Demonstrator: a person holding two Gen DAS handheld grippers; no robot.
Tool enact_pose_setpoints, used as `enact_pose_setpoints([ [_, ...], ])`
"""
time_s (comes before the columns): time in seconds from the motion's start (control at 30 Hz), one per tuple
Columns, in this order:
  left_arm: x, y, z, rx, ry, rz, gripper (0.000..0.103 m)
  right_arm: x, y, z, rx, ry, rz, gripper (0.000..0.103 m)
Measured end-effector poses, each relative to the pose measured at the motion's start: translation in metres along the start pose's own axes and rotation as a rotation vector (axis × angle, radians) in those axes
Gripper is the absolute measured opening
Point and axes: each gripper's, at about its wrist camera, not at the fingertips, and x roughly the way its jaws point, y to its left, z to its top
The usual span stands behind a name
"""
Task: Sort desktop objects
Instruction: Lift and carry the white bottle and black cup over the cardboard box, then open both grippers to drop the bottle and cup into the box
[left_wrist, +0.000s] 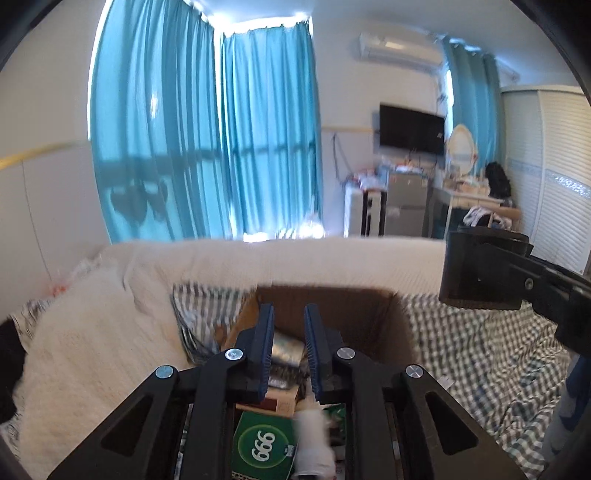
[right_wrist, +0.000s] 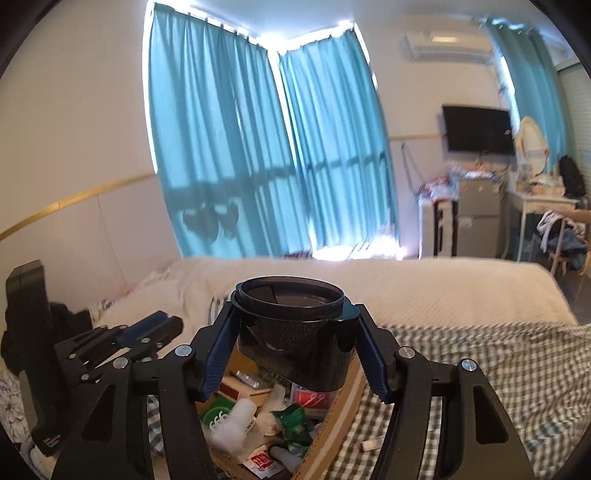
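Observation:
An open cardboard box (left_wrist: 373, 314) lies on the bed with several small items in it, among them a green box marked 999 (left_wrist: 264, 446) and a white bottle (left_wrist: 314, 439). My left gripper (left_wrist: 289, 308) hovers over the box, its blue pads a narrow gap apart with nothing between them. My right gripper (right_wrist: 293, 321) is shut on a dark, open-topped cup (right_wrist: 295, 347), held upright above the box's (right_wrist: 343, 406) far end. The cup (left_wrist: 476, 273) also shows at the right of the left wrist view. The left gripper (right_wrist: 173, 323) shows at the left of the right wrist view.
The box rests on a checked sheet (right_wrist: 480, 369) beside a cream blanket (left_wrist: 92, 332). A small white item (right_wrist: 371, 445) lies on the sheet right of the box. Blue curtains (left_wrist: 207, 129), a wall television (left_wrist: 412, 129) and a cluttered desk (right_wrist: 546, 199) stand beyond the bed.

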Motion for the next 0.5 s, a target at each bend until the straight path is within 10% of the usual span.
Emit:
enact_pose_setpoints([
  [0.5, 0.091, 0.015, -0.046, -0.018, 0.260, 0.027, 0.018, 0.132, -0.007, -0.060, -0.055, 0.288, 0.073, 0.062],
])
